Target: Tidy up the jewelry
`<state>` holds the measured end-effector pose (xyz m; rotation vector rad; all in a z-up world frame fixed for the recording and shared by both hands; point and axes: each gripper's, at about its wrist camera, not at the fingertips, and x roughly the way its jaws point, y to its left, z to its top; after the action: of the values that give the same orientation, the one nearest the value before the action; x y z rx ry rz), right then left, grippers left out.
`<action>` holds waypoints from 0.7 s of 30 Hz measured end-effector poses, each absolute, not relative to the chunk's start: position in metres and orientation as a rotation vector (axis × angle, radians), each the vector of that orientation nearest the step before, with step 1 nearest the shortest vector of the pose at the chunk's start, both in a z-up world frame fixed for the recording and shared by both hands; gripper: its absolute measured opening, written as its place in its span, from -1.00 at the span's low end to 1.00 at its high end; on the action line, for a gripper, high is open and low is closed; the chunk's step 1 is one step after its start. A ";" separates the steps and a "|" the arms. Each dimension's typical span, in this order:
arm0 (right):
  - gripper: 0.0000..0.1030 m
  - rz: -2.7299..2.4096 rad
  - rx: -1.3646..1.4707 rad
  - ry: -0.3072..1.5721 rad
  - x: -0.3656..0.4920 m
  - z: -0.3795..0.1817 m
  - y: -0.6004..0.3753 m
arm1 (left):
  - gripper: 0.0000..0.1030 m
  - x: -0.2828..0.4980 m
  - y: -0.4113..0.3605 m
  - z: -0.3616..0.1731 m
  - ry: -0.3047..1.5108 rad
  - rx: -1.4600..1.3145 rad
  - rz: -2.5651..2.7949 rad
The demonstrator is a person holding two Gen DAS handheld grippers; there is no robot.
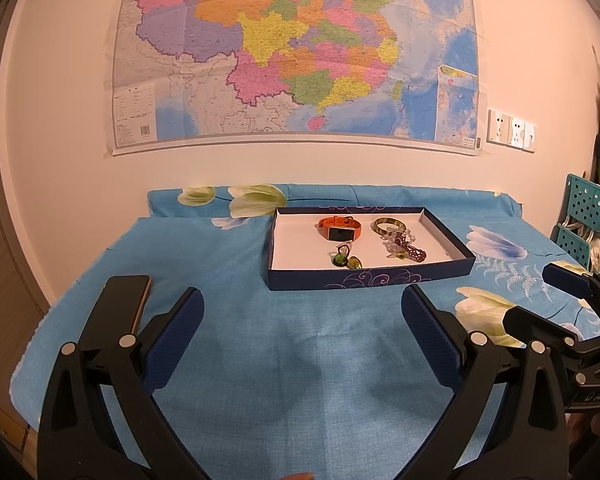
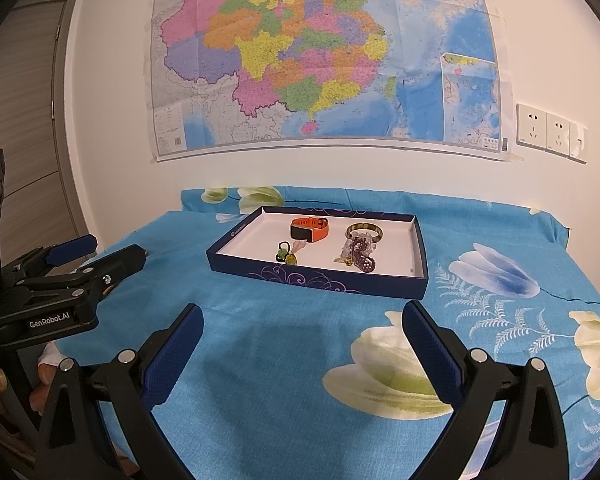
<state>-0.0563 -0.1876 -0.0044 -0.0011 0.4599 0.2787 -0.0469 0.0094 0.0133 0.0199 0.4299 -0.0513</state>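
A dark blue tray (image 1: 364,280) (image 2: 316,282) with a white floor lies on the blue flowered cloth. In it lie an orange smartwatch (image 1: 339,229) (image 2: 309,229), a green-brown bangle (image 1: 389,225) (image 2: 363,231), a pile of purple and clear bead bracelets (image 1: 406,247) (image 2: 360,254) and a small green-and-yellow bead charm (image 1: 346,260) (image 2: 286,255). My left gripper (image 1: 302,308) is open and empty, short of the tray's near wall. My right gripper (image 2: 302,322) is open and empty, also in front of the tray. Each gripper shows at the edge of the other's view.
A dark phone (image 1: 134,300) lies on the cloth at the left, by my left gripper's left finger. A teal perforated rack (image 1: 584,220) stands past the table's right edge. A wall with a map (image 1: 300,52) and sockets (image 2: 550,132) is behind the table.
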 end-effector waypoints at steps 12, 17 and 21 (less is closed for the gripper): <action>0.87 0.278 0.000 0.463 -0.055 -0.005 -0.188 | 0.89 -0.045 0.008 0.013 0.437 0.020 -0.053; 0.87 0.278 0.000 0.461 -0.055 -0.005 -0.188 | 0.89 -0.045 0.008 0.013 0.438 0.020 -0.054; 0.87 0.278 0.000 0.459 -0.055 -0.005 -0.188 | 0.89 -0.045 0.007 0.013 0.439 0.018 -0.053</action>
<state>-0.0551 -0.1882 -0.0050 0.0001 0.4594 0.2781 -0.0453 0.0072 0.0128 0.0183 0.4394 -0.0535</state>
